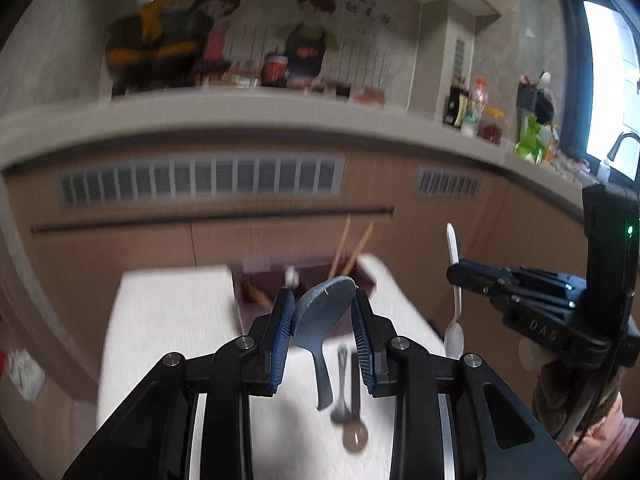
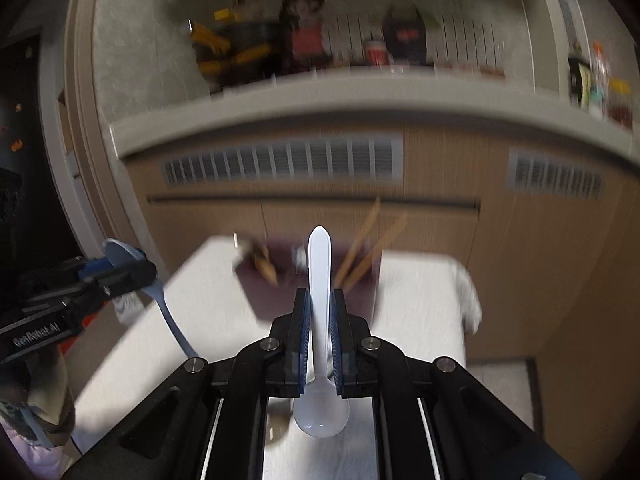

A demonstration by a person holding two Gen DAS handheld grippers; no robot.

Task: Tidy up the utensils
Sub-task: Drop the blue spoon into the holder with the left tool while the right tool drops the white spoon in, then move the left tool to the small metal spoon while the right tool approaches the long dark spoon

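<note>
My left gripper (image 1: 322, 300) is shut on the bowl of a grey-blue spoon (image 1: 320, 320), whose handle hangs down toward me above the white table (image 1: 168, 320). My right gripper (image 2: 320, 304) is shut on the handle of a white plastic spoon (image 2: 320, 280), bowl end toward the camera, handle tip pointing up. In the left wrist view the right gripper (image 1: 456, 278) holds the white spoon (image 1: 454, 292) to the right. A dark utensil box (image 1: 304, 280) stands at the table's far end with wooden chopsticks (image 1: 352, 250) leaning out of it. Two more utensils (image 1: 348, 396) lie on the table under the left gripper.
Wooden cabinets with vent grilles (image 1: 200, 180) stand behind the table under a grey counter (image 1: 240, 108) loaded with bottles and bags. The table's right edge (image 2: 468, 300) drops to the floor. A window (image 1: 608, 80) and tap are at far right.
</note>
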